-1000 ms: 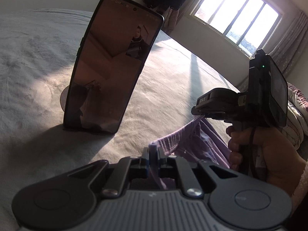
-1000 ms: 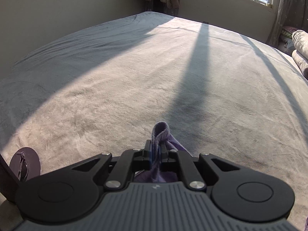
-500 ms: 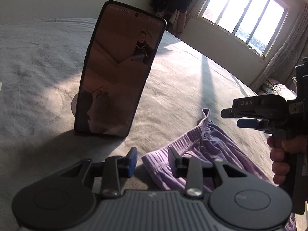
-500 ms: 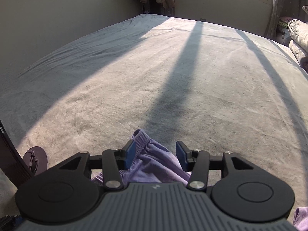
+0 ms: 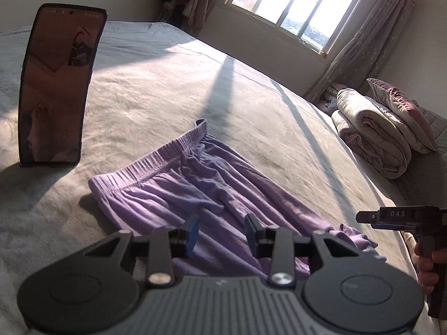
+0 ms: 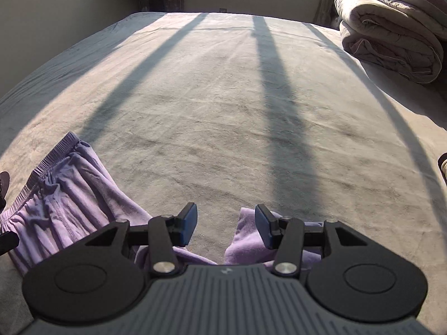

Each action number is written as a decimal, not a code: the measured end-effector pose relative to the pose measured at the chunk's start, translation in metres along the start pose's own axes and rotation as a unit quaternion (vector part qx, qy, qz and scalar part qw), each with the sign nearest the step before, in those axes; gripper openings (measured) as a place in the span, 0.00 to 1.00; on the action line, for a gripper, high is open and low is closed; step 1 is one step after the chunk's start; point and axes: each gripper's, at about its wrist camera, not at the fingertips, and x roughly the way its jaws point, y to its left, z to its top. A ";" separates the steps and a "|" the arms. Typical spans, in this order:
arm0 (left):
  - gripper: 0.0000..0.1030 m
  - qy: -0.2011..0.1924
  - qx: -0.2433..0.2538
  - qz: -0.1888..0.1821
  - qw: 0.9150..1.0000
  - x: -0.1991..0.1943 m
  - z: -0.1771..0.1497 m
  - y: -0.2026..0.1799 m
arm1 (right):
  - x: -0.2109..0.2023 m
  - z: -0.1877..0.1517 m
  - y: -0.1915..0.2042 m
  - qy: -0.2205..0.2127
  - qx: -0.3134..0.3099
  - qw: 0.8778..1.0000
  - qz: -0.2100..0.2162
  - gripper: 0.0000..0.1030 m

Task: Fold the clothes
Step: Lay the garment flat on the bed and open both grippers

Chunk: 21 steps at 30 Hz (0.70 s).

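Note:
Purple trousers lie spread on the grey bed, elastic waistband toward the phone, legs running to the near right. My left gripper hovers open just above the cloth, nothing between its fingers. In the right wrist view the same purple trousers lie at the lower left, with a bunched leg end under the fingers. My right gripper is open over bare blanket and that leg end. From the left wrist view, the right gripper shows at the right edge, held by a hand.
A dark phone stands upright on the bed at the left, close to the waistband. Rolled quilts and a pillow are stacked at the far right. The grey blanket stretches toward the window wall.
Both grippers were shut on the waistband a second ago, opened, and have drawn back. The trousers dropped and now lie flat on the bed.

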 end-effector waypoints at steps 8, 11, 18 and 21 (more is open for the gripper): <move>0.36 0.058 0.031 -0.044 0.997 0.022 -0.028 -0.041 | -0.005 -0.029 -0.059 0.020 0.034 0.999 -0.029 0.49; 0.36 0.071 0.038 -0.052 0.995 0.030 -0.033 -0.051 | 0.002 -0.032 -0.069 0.022 0.042 0.998 -0.029 0.49; 0.36 0.081 0.050 -0.057 0.994 0.041 -0.035 -0.056 | 0.026 -0.015 -0.062 0.013 0.046 0.999 -0.002 0.49; 0.36 0.082 0.054 -0.061 0.993 0.044 -0.034 -0.056 | 0.043 -0.009 -0.052 0.023 0.031 0.999 0.003 0.49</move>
